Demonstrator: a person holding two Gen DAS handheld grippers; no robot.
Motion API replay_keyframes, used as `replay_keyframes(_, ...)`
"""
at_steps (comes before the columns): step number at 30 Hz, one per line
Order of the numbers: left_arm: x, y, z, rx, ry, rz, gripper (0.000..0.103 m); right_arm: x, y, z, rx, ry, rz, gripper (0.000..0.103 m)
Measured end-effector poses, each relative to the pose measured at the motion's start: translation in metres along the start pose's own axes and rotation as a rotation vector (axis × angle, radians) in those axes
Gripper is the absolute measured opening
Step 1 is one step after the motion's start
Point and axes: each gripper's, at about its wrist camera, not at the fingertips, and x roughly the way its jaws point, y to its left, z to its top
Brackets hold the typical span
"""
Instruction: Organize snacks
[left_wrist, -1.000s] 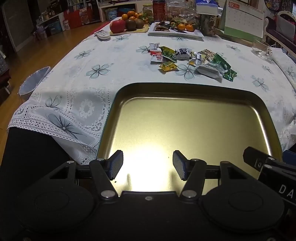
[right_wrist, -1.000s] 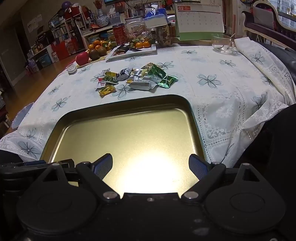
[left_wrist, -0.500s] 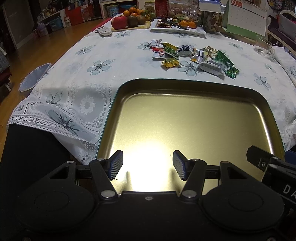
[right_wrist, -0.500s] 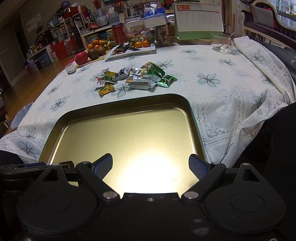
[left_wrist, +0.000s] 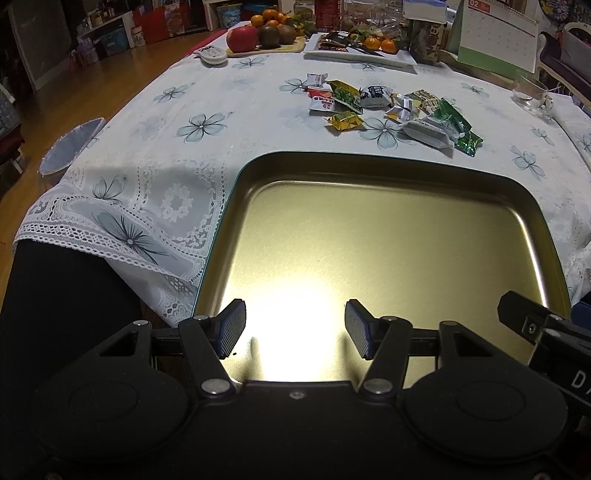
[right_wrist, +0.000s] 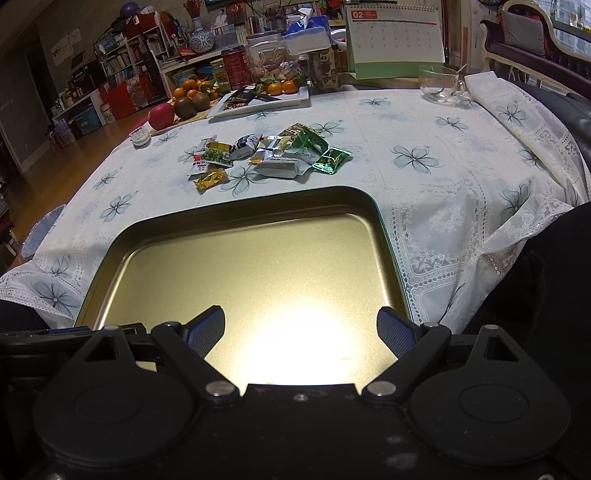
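A pile of several wrapped snacks (left_wrist: 391, 107) lies on the flowered tablecloth beyond a gold metal tray (left_wrist: 388, 173); the snack pile (right_wrist: 266, 155) and the tray (right_wrist: 240, 206) also show in the right wrist view. The tray holds nothing. My left gripper (left_wrist: 294, 328) is open and empty over the tray's near edge. My right gripper (right_wrist: 301, 332) is open and empty, also over the tray's near end, to the right of the left one. Both are well short of the snacks.
At the table's far end stand a fruit board with an apple (right_wrist: 161, 115), a white plate with oranges (right_wrist: 258, 101), jars, a desk calendar (right_wrist: 395, 40) and a glass cup (right_wrist: 441, 86). A remote (left_wrist: 211, 54) lies far left. The tablecloth hangs over the near corners.
Both views have shifted slightly: the snacks and the tray's far rim sit a little lower in frame, so both grippers have tilted or edged forward. Jaws unchanged.
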Motion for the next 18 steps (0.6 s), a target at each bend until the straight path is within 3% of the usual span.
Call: replay_keyframes(18, 0.0019, -0.0005, 0.0007, -0.009, 0.011, -0.002, 0.062, -0.0005, 0.0003, -0.0001, -0.001, 0.002, -0.002, 0.094)
